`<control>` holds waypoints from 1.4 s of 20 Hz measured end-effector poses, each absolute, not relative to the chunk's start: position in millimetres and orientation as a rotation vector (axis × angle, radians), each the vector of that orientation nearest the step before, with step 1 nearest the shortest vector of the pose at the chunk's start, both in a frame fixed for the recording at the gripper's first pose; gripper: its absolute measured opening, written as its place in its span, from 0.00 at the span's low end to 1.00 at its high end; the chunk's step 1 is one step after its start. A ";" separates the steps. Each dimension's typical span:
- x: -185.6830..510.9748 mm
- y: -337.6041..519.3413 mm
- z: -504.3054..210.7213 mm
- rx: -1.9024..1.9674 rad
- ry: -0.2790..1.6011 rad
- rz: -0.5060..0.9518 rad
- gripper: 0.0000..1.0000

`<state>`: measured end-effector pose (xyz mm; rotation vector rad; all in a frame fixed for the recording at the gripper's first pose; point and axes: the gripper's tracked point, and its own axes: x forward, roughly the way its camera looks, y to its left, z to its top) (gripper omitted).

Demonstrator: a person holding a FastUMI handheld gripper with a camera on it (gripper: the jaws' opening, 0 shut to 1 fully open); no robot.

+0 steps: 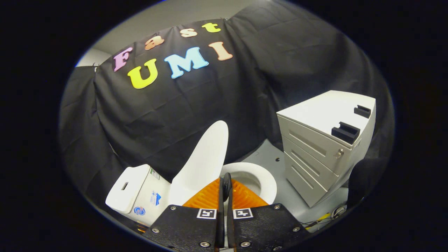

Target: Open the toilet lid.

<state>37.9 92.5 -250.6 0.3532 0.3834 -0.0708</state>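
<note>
Gripper point(225, 187) fingers pressed together, nothing held. Toilet lid point(204, 162) raised, at 11 o'clock from fingertips. Seat ring point(267, 182) exposed at 1 o'clock. Drawer cabinet point(322, 147) at 2 o'clock.

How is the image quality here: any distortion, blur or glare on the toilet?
Gripper view: fisheye bends the drawer cabinet and tilts the scene; the raised toilet lid and seat are bright but not blown out; the closed fingers are close and slightly soft; the edges darken.
</note>
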 end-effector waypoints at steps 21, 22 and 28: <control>34.7 182.5 -164.7 -0.135 0.221 0.056 0.03; 33.4 189.3 -159.7 -0.150 0.215 0.059 0.03; 33.6 232.9 -134.6 -0.214 0.174 0.097 0.03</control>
